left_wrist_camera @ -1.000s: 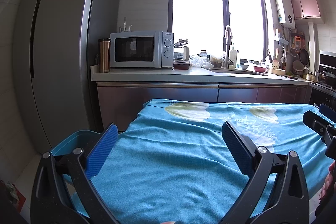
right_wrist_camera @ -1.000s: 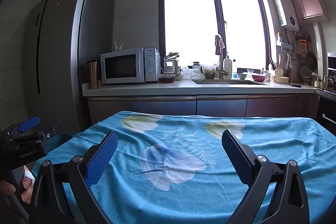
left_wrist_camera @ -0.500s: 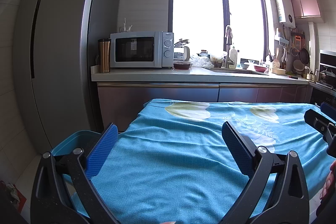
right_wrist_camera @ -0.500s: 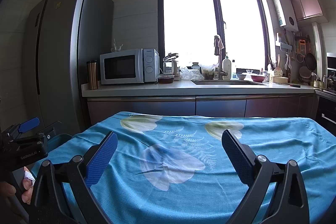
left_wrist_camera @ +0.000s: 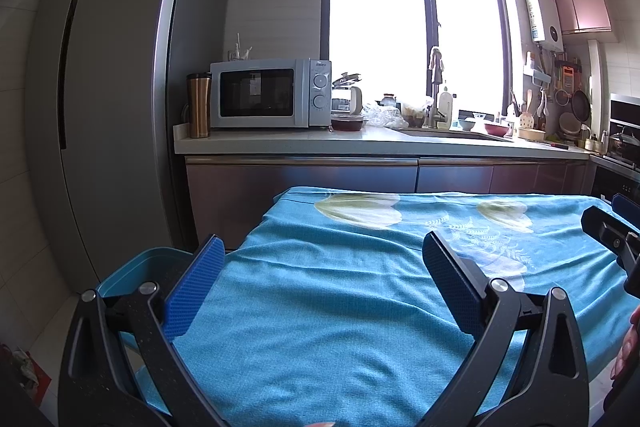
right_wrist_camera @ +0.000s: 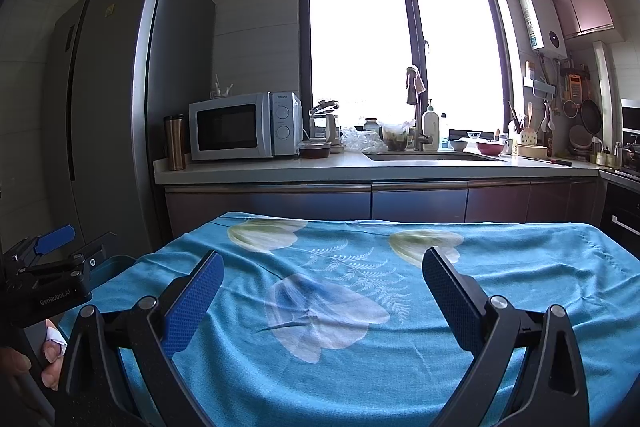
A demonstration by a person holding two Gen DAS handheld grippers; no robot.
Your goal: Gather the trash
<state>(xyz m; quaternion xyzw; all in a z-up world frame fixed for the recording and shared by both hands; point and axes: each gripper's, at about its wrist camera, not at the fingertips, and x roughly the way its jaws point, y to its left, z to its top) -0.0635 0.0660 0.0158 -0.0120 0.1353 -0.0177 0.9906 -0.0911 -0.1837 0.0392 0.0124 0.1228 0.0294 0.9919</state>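
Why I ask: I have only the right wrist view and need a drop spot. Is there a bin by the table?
Observer: Yes. The left wrist view shows a teal bin with an open top, at the left edge of the blue cloth, near the fridge.
Operator: Any trash near it?
Observer: A crumpled item lies on the floor, in that view's lower left corner. What it is, I cannot tell.
Operator: Is the left gripper free?
Observer: The left gripper is open, with nothing between its pads.
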